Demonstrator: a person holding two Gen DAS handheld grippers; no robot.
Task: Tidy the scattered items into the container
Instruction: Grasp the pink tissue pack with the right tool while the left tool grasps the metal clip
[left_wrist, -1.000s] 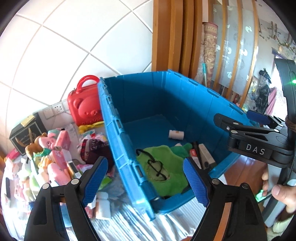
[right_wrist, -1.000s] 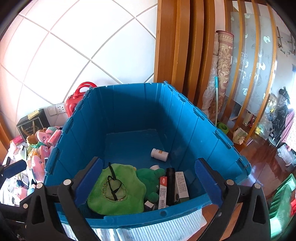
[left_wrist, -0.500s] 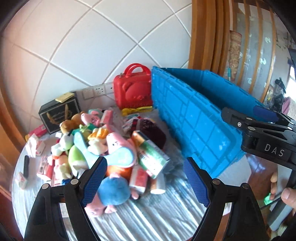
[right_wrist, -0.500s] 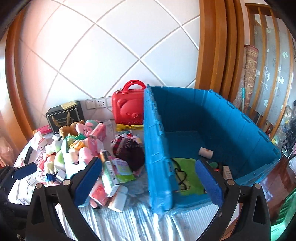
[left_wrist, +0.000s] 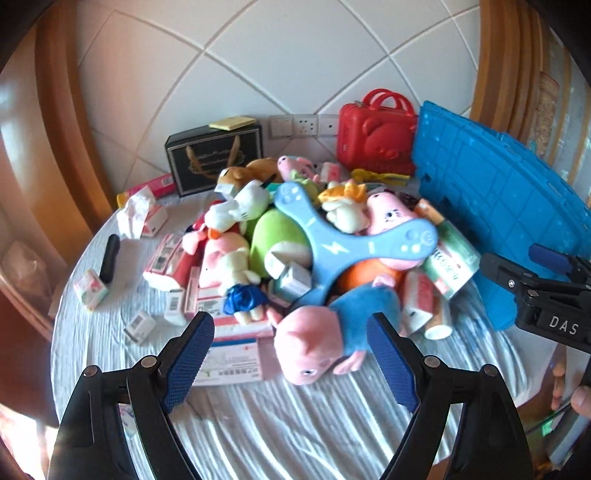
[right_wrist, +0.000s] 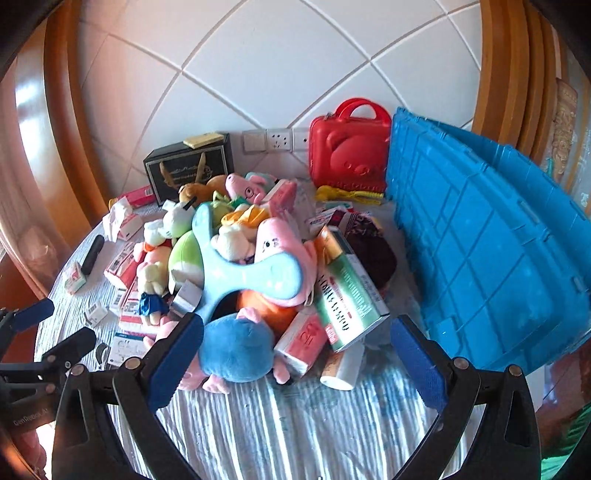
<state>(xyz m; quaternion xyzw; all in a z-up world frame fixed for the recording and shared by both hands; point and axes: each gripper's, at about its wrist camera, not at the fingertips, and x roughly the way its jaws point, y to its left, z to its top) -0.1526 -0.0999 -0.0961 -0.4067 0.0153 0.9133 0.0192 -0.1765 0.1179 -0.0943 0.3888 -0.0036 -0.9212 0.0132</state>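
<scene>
A heap of plush toys and boxes lies on the striped cloth of the round table. At its front is a pink pig plush in blue (left_wrist: 325, 332) (right_wrist: 229, 350), with a light blue three-armed toy (left_wrist: 340, 243) (right_wrist: 251, 273) on top and a green-and-white box (right_wrist: 347, 295) beside it. The blue crate (left_wrist: 495, 206) (right_wrist: 487, 251) stands to the right, showing only its outer wall. My left gripper (left_wrist: 291, 358) hovers open just in front of the pig plush. My right gripper (right_wrist: 291, 362) is open too, over the pig plush, a red box and a white bottle (right_wrist: 341, 367).
A red toy case (left_wrist: 376, 136) (right_wrist: 347, 151) and a black gift box (left_wrist: 214, 158) (right_wrist: 188, 166) stand against the tiled wall. Small cartons and a black stick (left_wrist: 110, 256) lie at the left. Wooden frames flank the wall. A hand (left_wrist: 581, 397) is at the right edge.
Both views have swung left, from the crate's inside to the heap on the table, and dropped closer to it. Both grippers have stayed open and empty.
</scene>
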